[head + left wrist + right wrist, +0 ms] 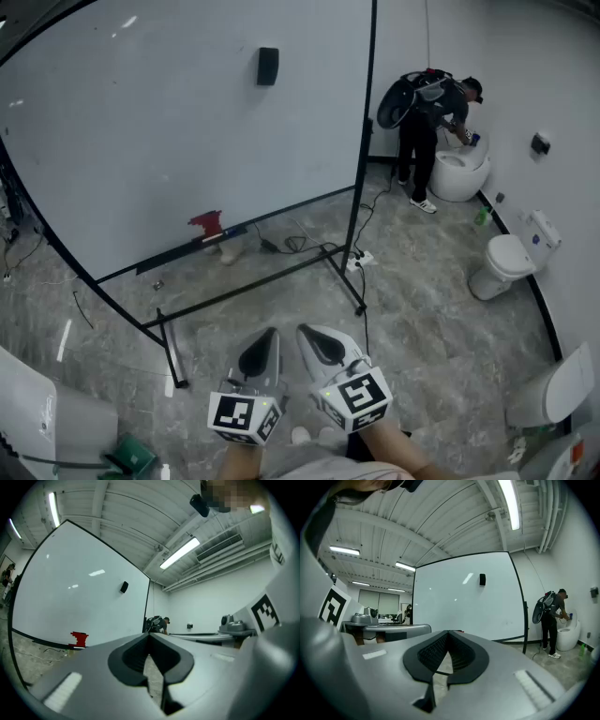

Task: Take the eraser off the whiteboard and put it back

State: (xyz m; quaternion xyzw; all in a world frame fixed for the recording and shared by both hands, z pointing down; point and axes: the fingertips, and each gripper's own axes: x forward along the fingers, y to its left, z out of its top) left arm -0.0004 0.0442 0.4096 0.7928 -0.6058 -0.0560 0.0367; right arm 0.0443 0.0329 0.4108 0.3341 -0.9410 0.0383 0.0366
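A black eraser (267,66) sticks high on the big whiteboard (169,141), near its upper right. It also shows small and far off in the left gripper view as the eraser (123,587) and in the right gripper view as the eraser (482,579). My left gripper (270,335) and right gripper (305,331) are side by side at the bottom of the head view, well short of the board and level. Both are shut with nothing between the jaws, as seen on the left gripper (149,635) and the right gripper (448,633).
A red object (208,223) sits on the board's ledge. The black stand's feet (173,361) and cables (291,244) lie on the marble floor. A person (427,131) bends over a toilet (459,173) at the back right; another toilet (506,264) stands by the wall.
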